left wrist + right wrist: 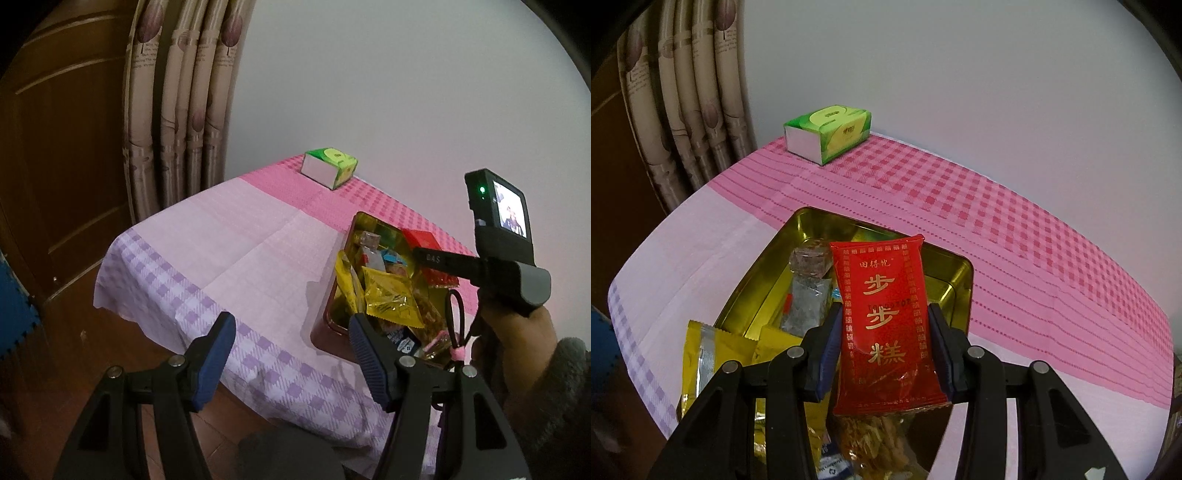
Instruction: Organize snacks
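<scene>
the right gripper is clamped on the red snack packet, long axis running away from the camera, above the gold tin (2 yellow packets lie at its near-left end). the left gripper hangs wide open, empty, beside the tin.
</scene>
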The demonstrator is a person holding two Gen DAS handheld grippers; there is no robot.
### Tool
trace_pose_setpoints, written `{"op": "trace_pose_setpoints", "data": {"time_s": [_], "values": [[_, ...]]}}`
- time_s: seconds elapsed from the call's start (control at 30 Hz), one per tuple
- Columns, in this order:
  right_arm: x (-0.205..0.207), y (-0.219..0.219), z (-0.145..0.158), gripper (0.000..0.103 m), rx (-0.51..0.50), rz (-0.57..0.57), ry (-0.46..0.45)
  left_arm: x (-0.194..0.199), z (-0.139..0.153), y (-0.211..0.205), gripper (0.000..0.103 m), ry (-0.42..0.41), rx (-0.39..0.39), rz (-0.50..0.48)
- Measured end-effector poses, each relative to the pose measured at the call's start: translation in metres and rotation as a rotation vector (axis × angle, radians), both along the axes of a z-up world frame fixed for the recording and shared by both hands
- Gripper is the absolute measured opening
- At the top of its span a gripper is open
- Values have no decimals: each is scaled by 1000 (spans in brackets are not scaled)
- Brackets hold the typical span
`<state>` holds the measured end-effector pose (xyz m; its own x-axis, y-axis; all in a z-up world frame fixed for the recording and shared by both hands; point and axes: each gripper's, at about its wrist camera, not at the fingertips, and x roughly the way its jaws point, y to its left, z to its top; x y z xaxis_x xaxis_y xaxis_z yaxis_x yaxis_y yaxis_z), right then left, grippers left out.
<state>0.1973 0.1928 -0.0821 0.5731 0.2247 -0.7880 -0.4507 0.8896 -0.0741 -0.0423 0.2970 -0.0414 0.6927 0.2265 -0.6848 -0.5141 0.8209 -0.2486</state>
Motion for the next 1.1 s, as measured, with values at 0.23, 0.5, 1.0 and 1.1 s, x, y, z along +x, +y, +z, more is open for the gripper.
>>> {"op": "trace_pose_setpoints", "data": {"time_s": [0.23,0.5,1.0,1.1], "values": [[11,3,-9,41,2,-19,26,1,-3,3,65,3,-12,5],[17,-2,-13,52,40,-41,45,1,-3,3,65,5,-13,5],[-54,-30,43,91,-13,-11,-182,1,10,-22,78,12,118,-22],[-72,-42,48,92,-16,-15,-197,2,16,-33,83,2,169,-31]]}}
